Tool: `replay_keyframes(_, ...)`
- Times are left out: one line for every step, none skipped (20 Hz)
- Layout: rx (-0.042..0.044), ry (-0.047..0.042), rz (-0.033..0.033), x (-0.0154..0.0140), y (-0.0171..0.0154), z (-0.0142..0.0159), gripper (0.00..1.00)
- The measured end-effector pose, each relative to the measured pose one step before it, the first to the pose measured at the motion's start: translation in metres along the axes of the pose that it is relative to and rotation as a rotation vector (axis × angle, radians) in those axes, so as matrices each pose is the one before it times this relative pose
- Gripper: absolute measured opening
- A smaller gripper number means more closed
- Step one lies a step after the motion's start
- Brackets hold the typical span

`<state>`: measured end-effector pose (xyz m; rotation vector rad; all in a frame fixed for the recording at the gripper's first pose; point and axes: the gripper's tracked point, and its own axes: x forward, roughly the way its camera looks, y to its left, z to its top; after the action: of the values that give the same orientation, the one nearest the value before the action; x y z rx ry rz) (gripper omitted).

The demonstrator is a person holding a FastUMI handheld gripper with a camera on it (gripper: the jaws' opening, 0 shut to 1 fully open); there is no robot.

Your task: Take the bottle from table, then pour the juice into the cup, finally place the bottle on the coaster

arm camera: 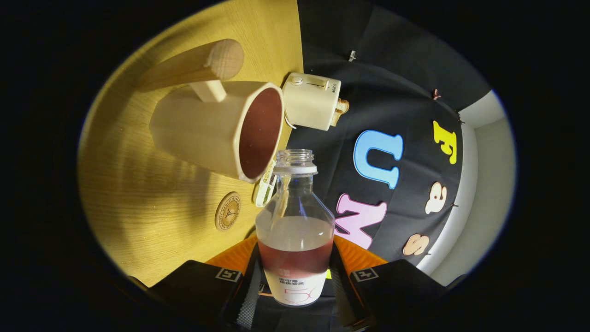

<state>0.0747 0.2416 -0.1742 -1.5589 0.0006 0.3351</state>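
Observation:
My gripper [295, 281] is shut on a clear uncapped bottle [295, 221], both fingers pressing its labelled lower part. Red juice lies low in the bottle, which is tipped sideways with its open mouth [295, 157] close to the rim of a cream cup [216, 129]. The cup has a wooden handle [193, 64] and holds red juice [260, 131]. It stands on the wooden table [138, 193]. A round wooden coaster [227, 210] lies on the table between the cup and my fingers, to the bottle's side.
A cream toaster [309, 100] with bread in it stands just beyond the cup. A small packet [265, 186] sits behind the bottle's neck near the cup's rim. The table's edge runs past the toaster, with the booth's black cloth wall [396, 92] beyond it.

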Motion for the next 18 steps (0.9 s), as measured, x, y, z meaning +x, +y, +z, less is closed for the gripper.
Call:
replay_keyframes(-0.00411, 0.0002, -0.00099, -0.00075, -0.00109, 0.00002, 0.71)
replay_keyframes(-0.00758, -0.0002, -0.00294, 0.00019, -0.00072, -0.00129, 0.71)
replay_keyframes(-0.00594, -0.00243, -0.00095, 0.00143, -0.0002, -0.00022, 0.72)
replay_keyframes(-0.00403, -0.00338, -0.00061, -0.00098, 0.00055, 0.00061, 0.71)
replay_keyframes(-0.00464, -0.00125, -0.00136, 0.00051, -0.00055, 0.00062, 0.71)
replay_keyframes(-0.00473, -0.0021, -0.00173, 0.00177, -0.00096, -0.00012, 0.71)
replay_keyframes(-0.00417, -0.00088, -0.00138, -0.00035, -0.00129, 0.00015, 0.71)
replay_keyframes(-0.00215, -0.00168, -0.00056, 0.00094, 0.00094, -0.00014, 0.71)
replay_keyframes(-0.00251, -0.00056, 0.0004, 0.0007, -0.00037, 0.00086, 0.71)
replay_keyframes(-0.00102, -0.0003, 0.00079, 0.00219, -0.00033, -0.00015, 0.71)
replay_keyframes(-0.0013, 0.00143, 0.00128, 0.00074, 0.00033, -0.00115, 0.71)
replay_keyframes(-0.00223, 0.00207, -0.00037, -0.00033, -0.00022, -0.00066, 0.71)
replay_keyframes(-0.00084, 0.00135, -0.00074, -0.00042, 0.00019, -0.00064, 0.71)
replay_keyframes(-0.00041, 0.00007, 0.00029, -0.00031, -0.0001, -0.00016, 0.72)
replay_keyframes(-0.00252, -0.00047, -0.00035, 0.00116, 0.00019, 0.0004, 0.71)
replay_keyframes(-0.00435, -0.00308, -0.00056, 0.00024, -0.00104, -0.00037, 0.72)
replay_keyframes(-0.0063, -0.00351, -0.00276, 0.00187, -0.00119, 0.00112, 0.72)
replay_keyframes(-0.00692, -0.0046, -0.00169, -0.00016, -0.0012, 0.00145, 0.72)
